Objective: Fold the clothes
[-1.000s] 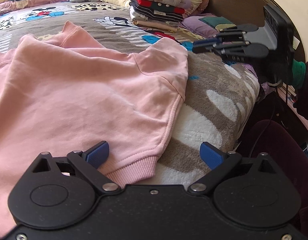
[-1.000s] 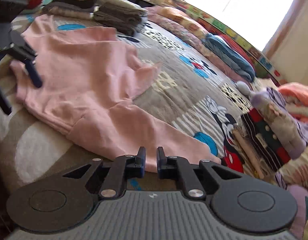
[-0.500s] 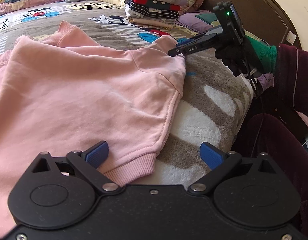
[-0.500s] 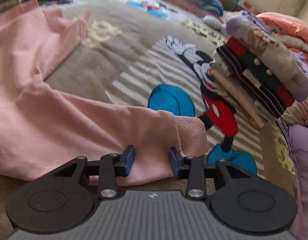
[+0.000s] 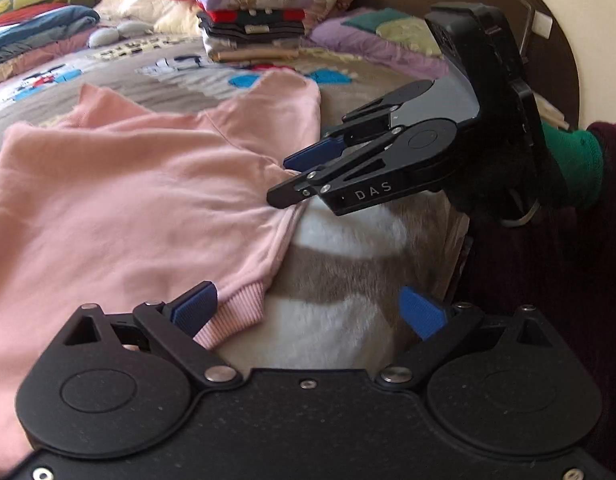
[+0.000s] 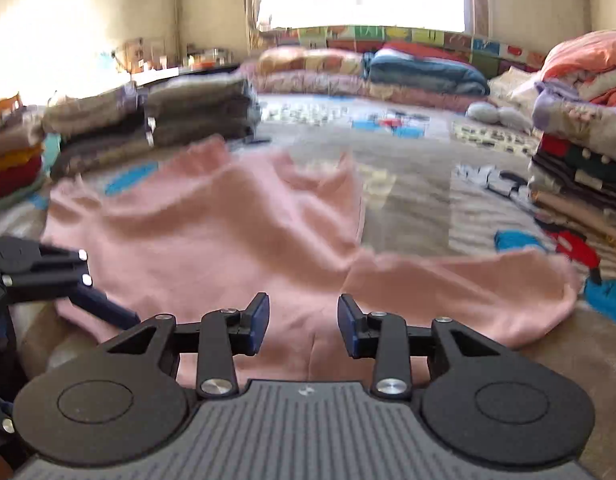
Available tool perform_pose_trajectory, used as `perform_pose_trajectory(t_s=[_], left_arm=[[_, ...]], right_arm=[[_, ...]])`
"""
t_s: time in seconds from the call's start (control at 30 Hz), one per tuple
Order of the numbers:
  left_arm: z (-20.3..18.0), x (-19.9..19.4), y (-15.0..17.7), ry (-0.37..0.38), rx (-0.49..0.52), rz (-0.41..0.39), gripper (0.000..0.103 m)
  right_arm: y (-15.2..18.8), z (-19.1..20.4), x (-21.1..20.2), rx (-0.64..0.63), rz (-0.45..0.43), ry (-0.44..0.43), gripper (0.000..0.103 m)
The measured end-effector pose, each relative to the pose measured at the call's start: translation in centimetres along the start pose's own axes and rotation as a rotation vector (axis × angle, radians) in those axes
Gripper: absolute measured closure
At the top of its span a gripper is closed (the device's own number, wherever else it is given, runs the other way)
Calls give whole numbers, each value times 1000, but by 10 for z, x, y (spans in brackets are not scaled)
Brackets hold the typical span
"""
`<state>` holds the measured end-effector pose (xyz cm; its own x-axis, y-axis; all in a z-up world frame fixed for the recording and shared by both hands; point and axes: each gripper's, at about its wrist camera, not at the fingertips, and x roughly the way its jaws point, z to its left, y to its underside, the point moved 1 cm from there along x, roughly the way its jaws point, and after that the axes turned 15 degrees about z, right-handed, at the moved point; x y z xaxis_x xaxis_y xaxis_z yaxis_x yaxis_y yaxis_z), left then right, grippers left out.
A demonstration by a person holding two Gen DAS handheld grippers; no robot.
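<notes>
A pink sweatshirt [image 5: 139, 200] lies spread on the patterned blanket [image 5: 340, 280], one sleeve [image 6: 468, 284] stretched toward the right. My left gripper [image 5: 308, 312] is open wide, and the ribbed hem corner [image 5: 235, 312] lies just inside its left pad [image 5: 195, 308]. My right gripper [image 5: 291, 180], held by a green-gloved hand [image 5: 572, 168], hovers low at the sweatshirt's side edge. In its own view the right gripper [image 6: 302, 326] is partly open over the pink cloth, and the pads press on nothing. The left gripper [image 6: 67, 280] shows at that view's left edge.
A stack of folded clothes [image 5: 251, 28] stands past the sweatshirt and shows at the right as a clothes stack [image 6: 580, 152]. More folded piles [image 6: 147, 120] line the left. The bed edge drops off beside a person's dark trouser leg [image 5: 568, 300]. Rolled quilts [image 6: 420, 68] lie under the window.
The right gripper went from shut to partly open. It swung from the sleeve cuff to the sweatshirt's side edge, close to the left gripper. The left gripper shifted and rolled slightly.
</notes>
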<state>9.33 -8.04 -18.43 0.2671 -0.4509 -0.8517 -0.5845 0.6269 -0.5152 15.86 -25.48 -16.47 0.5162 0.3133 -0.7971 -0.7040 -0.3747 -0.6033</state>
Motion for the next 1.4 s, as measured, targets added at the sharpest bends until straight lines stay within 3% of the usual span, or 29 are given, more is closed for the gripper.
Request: perform_pose_trajectory(t_s=[0.03, 0.13, 0.2, 0.37, 0.43, 0.5, 0.6, 0.63, 0.7, 0.8, 0.97, 1.07, 1.17, 1.23, 1.4], left_arm=[[-4, 0, 2, -12, 22, 5, 4], [-16, 1, 7, -46, 82, 18, 4], [-12, -3, 6, -36, 55, 0, 4], [-6, -18, 0, -52, -55, -125, 4], [-5, -13, 0, -79, -75, -122, 4], [-4, 1, 2, -94, -78, -51, 4], [-10, 3, 7, -118, 13, 6, 4], [-12, 2, 9, -120, 39, 18, 4], [-5, -7, 11, -87, 26, 11, 4], [13, -29, 11, -96, -43, -54, 4], [74, -81, 20, -184, -388, -317, 4], [114, -102, 39, -125, -570, -423, 4], [142, -111, 46, -98, -689, -409, 4], [156, -115, 46, -109, -749, -387, 4], [186, -137, 26, -251, -756, -379, 4]], right_arm=[[8, 2, 11, -14, 77, 37, 66], [26, -10, -9, 126, 42, 11, 66], [29, -11, -21, 160, 44, 37, 66], [15, 6, -37, 124, -114, 20, 66], [2, 13, -33, 101, -175, 5, 66], [-5, 16, -20, 104, -204, -19, 66], [7, 8, 25, 175, -22, -27, 67], [19, 7, 22, 177, -81, -42, 69], [31, 11, 11, 170, -72, -37, 72], [43, 6, -9, 244, -108, -64, 70], [41, -13, -27, 379, -224, -131, 61], [29, -16, -23, 376, -253, -140, 49], [9, -18, -15, 363, -271, -150, 36], [-10, -21, -9, 354, -287, -158, 36], [-66, -27, 9, 364, -318, -175, 36]])
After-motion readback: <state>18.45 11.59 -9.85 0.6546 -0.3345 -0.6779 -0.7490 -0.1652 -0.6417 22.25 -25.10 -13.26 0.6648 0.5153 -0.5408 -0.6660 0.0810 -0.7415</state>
